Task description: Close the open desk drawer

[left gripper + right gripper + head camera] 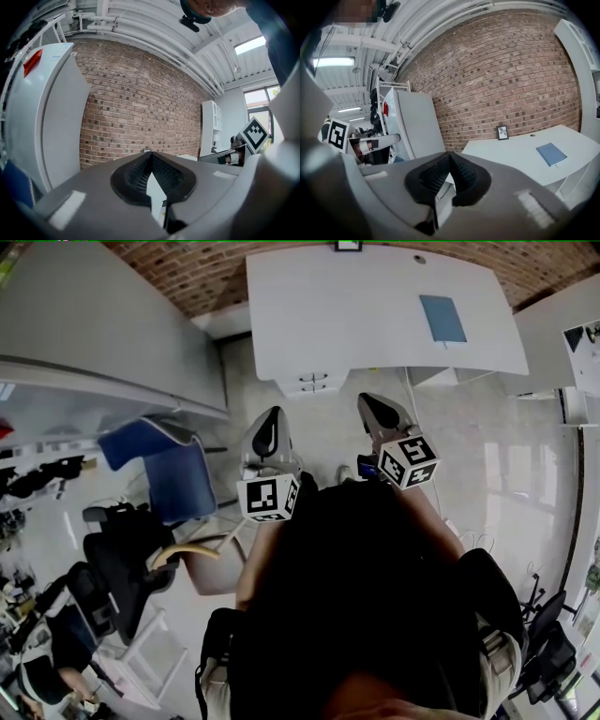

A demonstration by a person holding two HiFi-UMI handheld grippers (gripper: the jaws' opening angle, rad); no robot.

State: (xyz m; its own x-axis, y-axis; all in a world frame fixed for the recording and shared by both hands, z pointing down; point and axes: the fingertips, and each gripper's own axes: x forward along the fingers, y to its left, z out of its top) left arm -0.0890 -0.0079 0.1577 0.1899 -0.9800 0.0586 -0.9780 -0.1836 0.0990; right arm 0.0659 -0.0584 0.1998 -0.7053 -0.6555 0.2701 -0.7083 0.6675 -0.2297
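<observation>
A white desk [375, 315] stands ahead against the brick wall, with a blue notebook [442, 318] on it. Under its near edge sits a white drawer unit [314, 382] with dark handles; I cannot tell whether a drawer stands out. My left gripper [271, 418] and right gripper [372, 406] are held side by side short of the unit, touching nothing. The jaws of the left gripper [151, 153] are shut and hold nothing. The right gripper [450, 153] is likewise shut and empty, with the desk [520, 157] and notebook [551, 154] beyond it.
A blue chair [178, 470] stands to my left, with black office chairs [117, 563] behind it. A tall white cabinet [44, 117] rises at the left. A small picture frame [502, 132] stands on the desk by the wall. Another white table [558, 343] is at right.
</observation>
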